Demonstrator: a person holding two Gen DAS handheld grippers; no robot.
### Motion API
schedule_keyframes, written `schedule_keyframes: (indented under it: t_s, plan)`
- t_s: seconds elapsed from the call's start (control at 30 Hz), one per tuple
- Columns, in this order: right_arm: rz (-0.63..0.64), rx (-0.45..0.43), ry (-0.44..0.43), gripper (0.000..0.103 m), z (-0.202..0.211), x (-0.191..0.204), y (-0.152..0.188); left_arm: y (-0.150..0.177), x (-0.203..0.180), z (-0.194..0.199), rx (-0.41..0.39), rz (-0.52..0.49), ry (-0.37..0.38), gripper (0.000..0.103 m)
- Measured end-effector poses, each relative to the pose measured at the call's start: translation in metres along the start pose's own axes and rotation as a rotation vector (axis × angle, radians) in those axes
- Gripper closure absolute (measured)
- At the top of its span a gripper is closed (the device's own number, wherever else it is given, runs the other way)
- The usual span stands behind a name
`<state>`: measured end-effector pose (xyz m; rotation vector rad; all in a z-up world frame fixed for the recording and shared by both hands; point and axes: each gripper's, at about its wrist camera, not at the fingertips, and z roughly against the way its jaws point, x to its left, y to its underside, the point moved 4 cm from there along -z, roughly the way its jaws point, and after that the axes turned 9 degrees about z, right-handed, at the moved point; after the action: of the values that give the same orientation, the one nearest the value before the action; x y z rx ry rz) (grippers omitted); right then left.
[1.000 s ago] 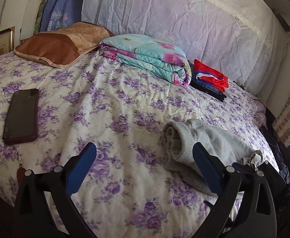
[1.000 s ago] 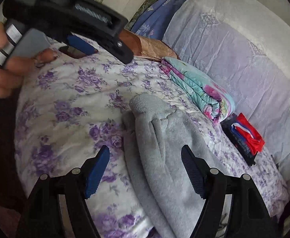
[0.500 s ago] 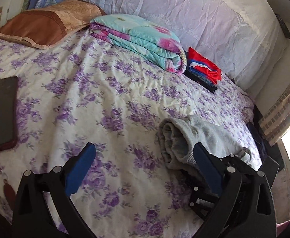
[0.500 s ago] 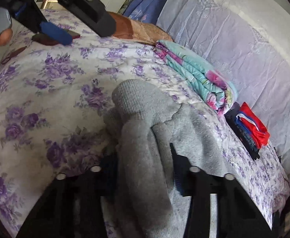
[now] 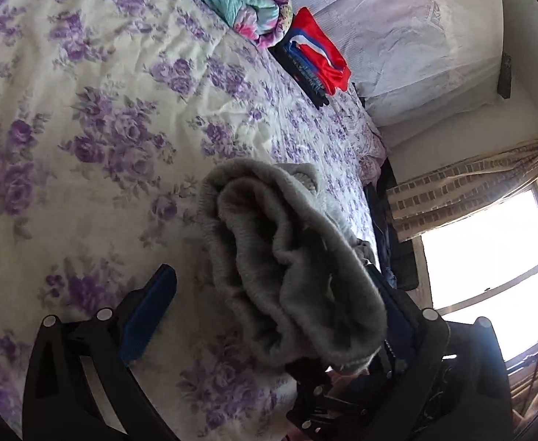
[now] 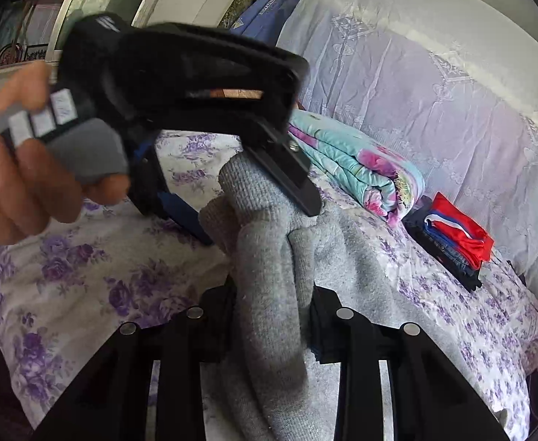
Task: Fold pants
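Grey sweat pants [image 5: 287, 257] lie bunched near the front edge of the flowered bed sheet [image 5: 85, 147]. My left gripper [image 5: 272, 312] is open and straddles the rolled end, one blue pad [image 5: 147, 316] to its left and the other finger half hidden under the cloth. In the right wrist view, my right gripper [image 6: 274, 294] has its jaws closing, and its pads pinch a raised fold of the pants [image 6: 342, 257]. A hand [image 6: 22, 183] holds the left gripper [image 6: 247, 205], which reaches onto the same fold from the upper left.
A folded flowered quilt [image 6: 361, 161] and a stack of folded clothes with a red top [image 6: 456, 235] sit at the back of the bed by the covered headboard. A bright window [image 5: 489, 257] and curtain stand beyond the bed's right edge.
My left gripper swung right and down onto the bunched end of the pants; the phone and pillow left its view. My right gripper closed from wide open onto a fold of the pants.
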<state>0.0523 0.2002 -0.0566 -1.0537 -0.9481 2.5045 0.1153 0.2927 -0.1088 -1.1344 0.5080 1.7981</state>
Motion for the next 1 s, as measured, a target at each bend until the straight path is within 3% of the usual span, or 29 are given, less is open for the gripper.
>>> schedule_keyframes:
  t_s: [0.03,0.07,0.13,0.17,0.2,0.33,0.43,0.53,0.57,0.63,0.7,0.8,0.87,1.0]
  plan:
    - [0.002,0.000,0.001,0.071,0.000,0.001,0.001,-0.001,-0.002,-0.003,0.020,-0.001,0.020,0.017]
    - [0.005,0.002,0.002,0.070,0.001,0.002,0.001,-0.002,-0.005,-0.007,0.056,-0.009,0.045,0.050]
    - [0.013,0.007,0.016,0.062,0.003,0.004,0.003,-0.005,-0.008,-0.007,0.069,-0.009,0.038,0.053]
    - [0.017,0.005,0.031,0.048,0.006,0.005,0.003,-0.005,-0.011,-0.006,0.072,-0.023,0.026,0.056]
    - [0.022,0.001,0.053,0.041,0.010,0.006,0.002,-0.005,-0.013,-0.006,0.079,-0.032,0.018,0.057]
    - [0.020,-0.042,0.051,0.032,0.027,0.010,-0.010,-0.004,-0.024,-0.004,0.105,-0.036,-0.001,0.058]
    - [0.084,-0.011,0.151,0.030,0.018,0.018,-0.014,-0.006,-0.036,-0.006,0.119,-0.039,-0.009,0.058]
    - [0.132,0.031,0.237,0.035,0.001,0.024,-0.014,-0.007,-0.047,-0.006,0.130,-0.063,-0.015,0.058]
    - [0.136,0.033,0.244,0.056,-0.002,0.024,-0.013,-0.006,-0.050,-0.005,0.131,-0.077,-0.019,0.058]
    - [0.104,0.032,0.248,0.068,0.000,0.019,-0.012,-0.006,-0.052,-0.003,0.115,-0.104,-0.069,0.059]
    - [0.068,0.029,0.213,0.072,0.003,0.014,-0.011,-0.005,-0.048,-0.003,0.136,-0.082,-0.074,0.035]
    - [0.072,0.016,0.225,0.072,0.010,0.011,-0.009,-0.005,-0.047,-0.004,0.130,-0.086,-0.095,0.025]
    - [0.063,0.002,0.218,0.072,0.016,0.010,-0.007,-0.003,-0.048,-0.009,0.153,-0.084,-0.070,0.025]
    - [0.037,-0.031,0.220,0.072,0.028,0.002,-0.002,0.004,-0.057,-0.019,0.194,-0.091,-0.016,0.054]
